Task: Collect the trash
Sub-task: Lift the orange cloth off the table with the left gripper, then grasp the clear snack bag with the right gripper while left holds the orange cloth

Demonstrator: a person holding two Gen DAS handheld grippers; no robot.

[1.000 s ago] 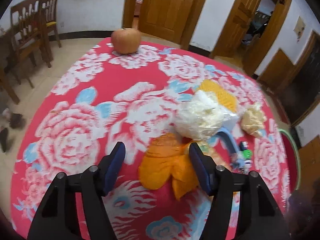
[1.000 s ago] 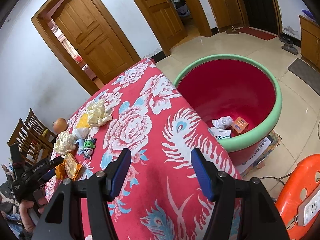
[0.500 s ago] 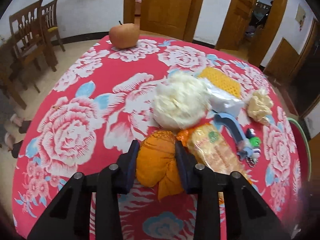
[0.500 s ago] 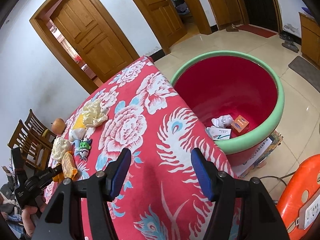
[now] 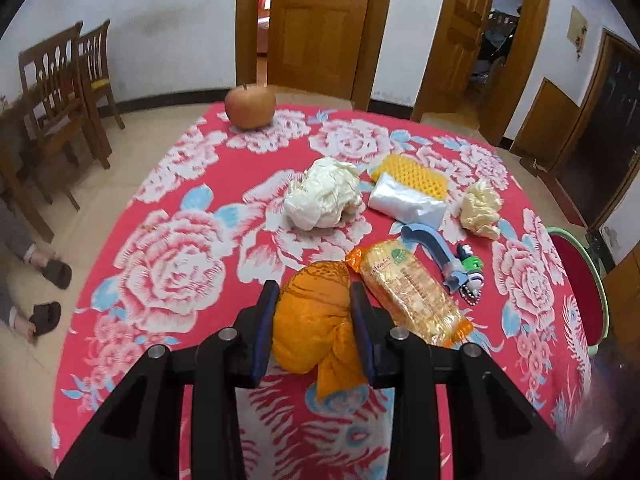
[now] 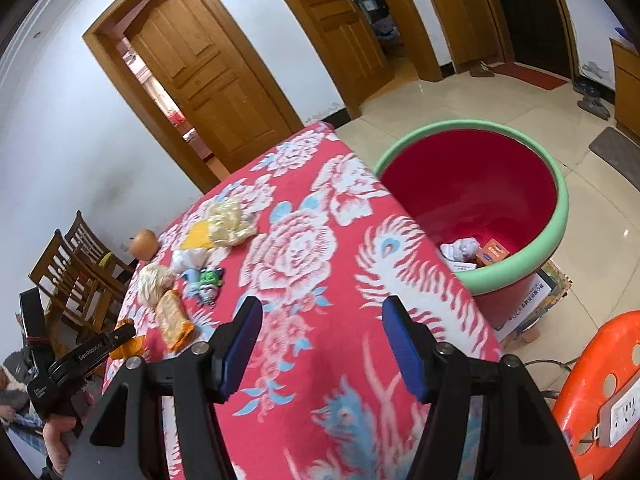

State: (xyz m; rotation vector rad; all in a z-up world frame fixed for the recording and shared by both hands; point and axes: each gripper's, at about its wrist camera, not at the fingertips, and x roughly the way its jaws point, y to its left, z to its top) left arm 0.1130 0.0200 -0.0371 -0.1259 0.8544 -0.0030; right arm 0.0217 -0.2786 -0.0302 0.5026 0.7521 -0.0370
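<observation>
We have the left claw (image 5: pixel 314 326) pinching a crumpled orange plastic bag (image 5: pixel 310 320), both pads pressed into its sides, above the near edge of the desk (image 5: pixel 176 248), which is draped in a red floral cloth. The right claw (image 6: pixel 320 346) stands spread and empty over the same cloth. The step in hand is the pickup of one piece of trash; we judge the next move to be a carry across the desk to the large red tub with a green rim (image 6: pixel 562 216) on the floor, then release above its opening. A clear packet of yellow biscuits (image 5: pixel 412 292) carries a green label; its print is probably too small to read. The left claw's arm reads "GenRobot", as far as we can tell.
</observation>
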